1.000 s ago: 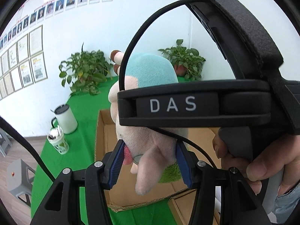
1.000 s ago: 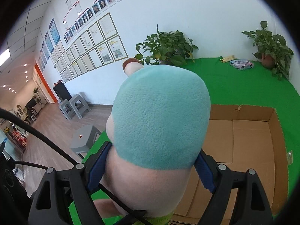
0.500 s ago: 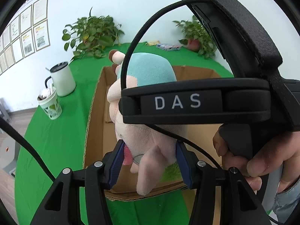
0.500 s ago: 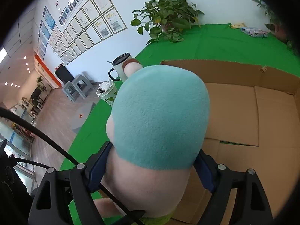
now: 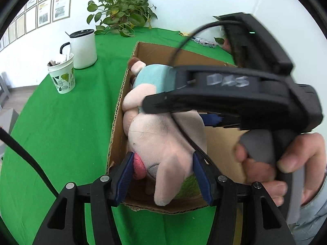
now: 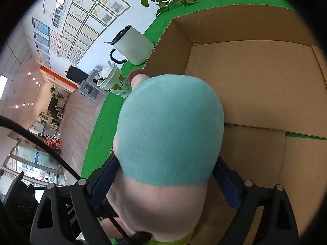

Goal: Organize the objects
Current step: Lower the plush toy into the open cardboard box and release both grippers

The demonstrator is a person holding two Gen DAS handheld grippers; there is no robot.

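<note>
Both tongs, left tongs point(image 5: 163, 175) and right tongs point(image 6: 165, 181), clamped on plush toy point(image 5: 163, 138) above cardboard box point(image 6: 255, 77).

left claw point(image 5: 163, 175) clamped, right claw point(image 6: 165, 181) clamped

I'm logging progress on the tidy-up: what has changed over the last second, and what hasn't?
Both grippers have carried the plush toy down and forward, from above the cardboard box to low inside its opening. In the left wrist view the right gripper has tilted. The left gripper and right gripper remain shut on the toy; the white mug and paper cup stayed put.
</note>
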